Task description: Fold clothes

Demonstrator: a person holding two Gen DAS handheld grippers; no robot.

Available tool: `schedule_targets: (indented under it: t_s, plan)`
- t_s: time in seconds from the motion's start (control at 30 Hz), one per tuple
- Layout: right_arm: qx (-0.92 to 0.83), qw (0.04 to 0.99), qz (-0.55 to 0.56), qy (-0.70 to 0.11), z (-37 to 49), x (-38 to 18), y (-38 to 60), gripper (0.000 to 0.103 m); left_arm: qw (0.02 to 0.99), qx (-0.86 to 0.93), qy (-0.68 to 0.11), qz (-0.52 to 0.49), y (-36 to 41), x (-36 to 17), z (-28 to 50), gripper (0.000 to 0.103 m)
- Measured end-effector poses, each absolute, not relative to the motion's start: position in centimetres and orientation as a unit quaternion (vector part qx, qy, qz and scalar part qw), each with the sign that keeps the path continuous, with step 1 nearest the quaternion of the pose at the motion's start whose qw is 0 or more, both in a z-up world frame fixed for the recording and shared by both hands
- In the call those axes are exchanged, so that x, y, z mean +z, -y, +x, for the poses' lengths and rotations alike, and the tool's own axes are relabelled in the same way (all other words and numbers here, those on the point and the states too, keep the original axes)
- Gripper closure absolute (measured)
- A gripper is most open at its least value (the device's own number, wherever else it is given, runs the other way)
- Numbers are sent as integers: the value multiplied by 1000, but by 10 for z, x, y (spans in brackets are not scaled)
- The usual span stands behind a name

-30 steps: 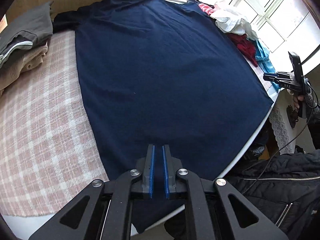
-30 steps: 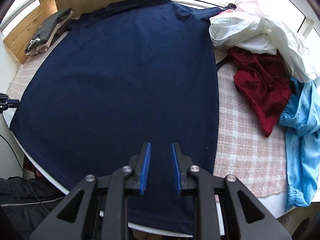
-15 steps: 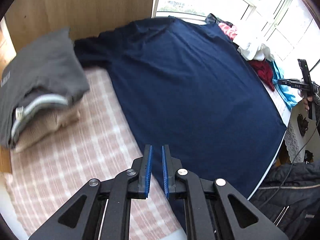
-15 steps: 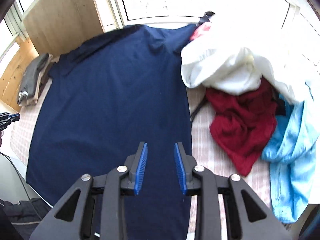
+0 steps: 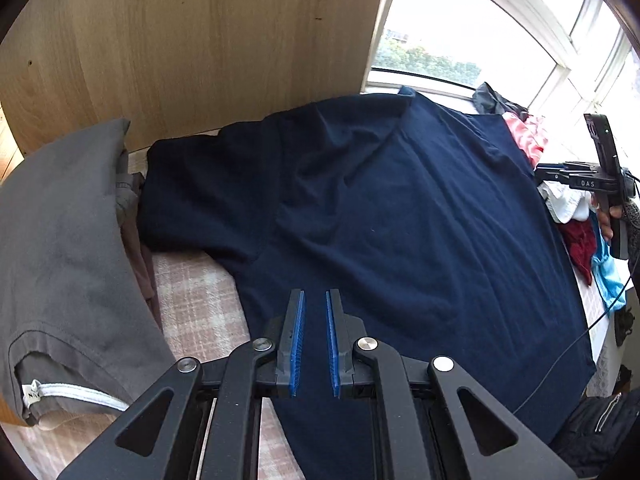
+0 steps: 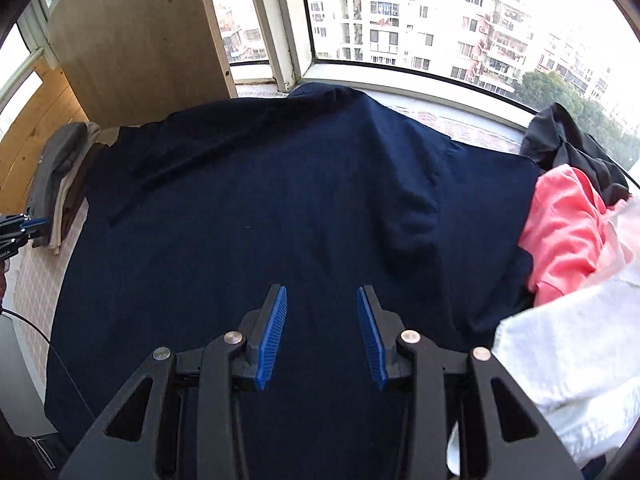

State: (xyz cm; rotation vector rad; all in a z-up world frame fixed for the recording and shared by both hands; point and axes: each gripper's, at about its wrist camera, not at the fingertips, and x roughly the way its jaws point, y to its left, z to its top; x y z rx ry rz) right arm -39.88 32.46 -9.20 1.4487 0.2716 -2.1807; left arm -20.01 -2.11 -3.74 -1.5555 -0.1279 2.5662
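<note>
A navy T-shirt (image 5: pixel 400 216) lies spread flat on the table, collar toward the window; it also shows in the right wrist view (image 6: pixel 260 220). My left gripper (image 5: pixel 315 300) hovers over the shirt's left side below the left sleeve (image 5: pixel 200 200), jaws a narrow gap apart, empty. My right gripper (image 6: pixel 322 296) hovers over the shirt's upper right part near the right sleeve (image 6: pixel 480 208), jaws wide apart, empty. The right gripper also shows at the right edge of the left wrist view (image 5: pixel 560 174).
A stack of folded grey and beige clothes (image 5: pixel 60 260) sits at the left by a wooden panel (image 5: pixel 180 40). Unfolded pink (image 6: pixel 560 232), white (image 6: pixel 568 352) and black (image 6: pixel 572 148) garments pile at the right. A plaid cloth (image 5: pixel 200 300) covers the table.
Both grippers have moved from the shirt's hem up toward its sleeves and collar. The right jaws have opened wider; the left jaws have opened slightly.
</note>
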Motion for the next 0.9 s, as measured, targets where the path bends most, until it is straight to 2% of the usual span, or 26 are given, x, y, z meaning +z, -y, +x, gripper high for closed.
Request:
schedule_targets:
  t_s: [0.13, 0.23, 0.3, 0.63, 0.9]
  plan:
    - [-787, 267, 544, -115, -422, -122, -304, 66, 41, 852, 19, -522, 36, -37, -230, 89]
    - [-783, 264, 548, -125, -436, -137, -303, 66, 32, 853, 11, -522, 47, -34, -259, 78]
    - [-784, 257, 552, -116, -444, -142, -311, 66, 32, 851, 1, -524, 49, -36, -285, 75]
    - [-790, 247, 554, -87, -463, -138, -339, 66, 55, 845, -93, -523, 33, -71, -396, 70]
    - [-798, 287, 524, -82, -473, -131, -302, 66, 67, 830, -107, -544, 39, -99, -412, 70]
